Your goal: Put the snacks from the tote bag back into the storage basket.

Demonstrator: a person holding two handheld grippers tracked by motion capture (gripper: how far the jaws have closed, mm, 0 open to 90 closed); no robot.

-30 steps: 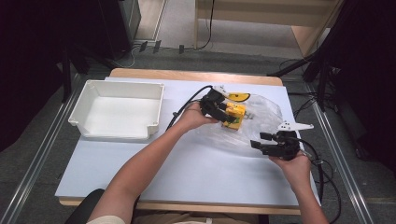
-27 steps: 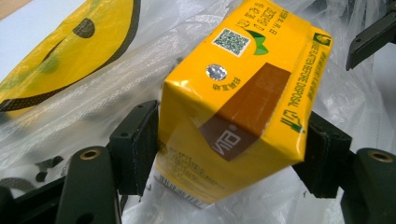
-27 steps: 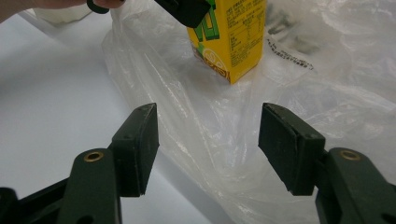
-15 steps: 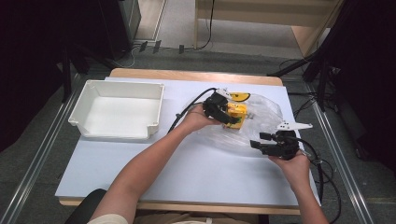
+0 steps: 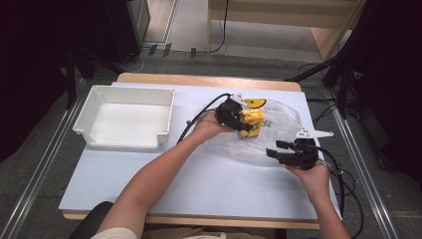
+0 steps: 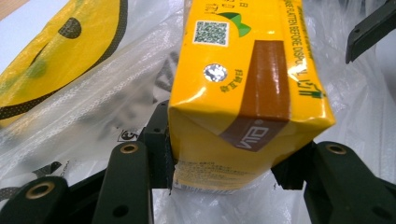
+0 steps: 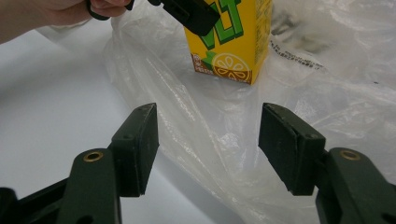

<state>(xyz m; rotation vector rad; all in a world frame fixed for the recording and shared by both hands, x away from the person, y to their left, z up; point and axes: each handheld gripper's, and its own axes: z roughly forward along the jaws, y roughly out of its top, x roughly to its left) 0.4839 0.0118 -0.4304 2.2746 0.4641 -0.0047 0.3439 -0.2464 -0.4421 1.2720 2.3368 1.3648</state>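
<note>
A yellow drink carton (image 5: 253, 122) (image 6: 243, 84) (image 7: 233, 42) stands on a clear plastic bag (image 5: 281, 127) (image 6: 93, 107) (image 7: 327, 93) at the table's right middle. My left gripper (image 5: 241, 119) (image 6: 224, 163) reaches it from the left. Its jaws have just been closing with the carton between them, and both pads now press on the carton's sides. My right gripper (image 5: 273, 148) (image 7: 208, 144) sits at the bag's near edge, open, with only loose plastic film lying between and below its jaws.
A white tray (image 5: 124, 140) stands at the left of the table. A yellow piece with a black smiley print (image 5: 255, 103) (image 6: 60, 51) lies at the bag's far side. Cables trail from both grippers across the table (image 5: 199, 194).
The left gripper's jaws have drawn in onto the carton. Neither hand has shifted, and the right gripper stays as wide as before.
</note>
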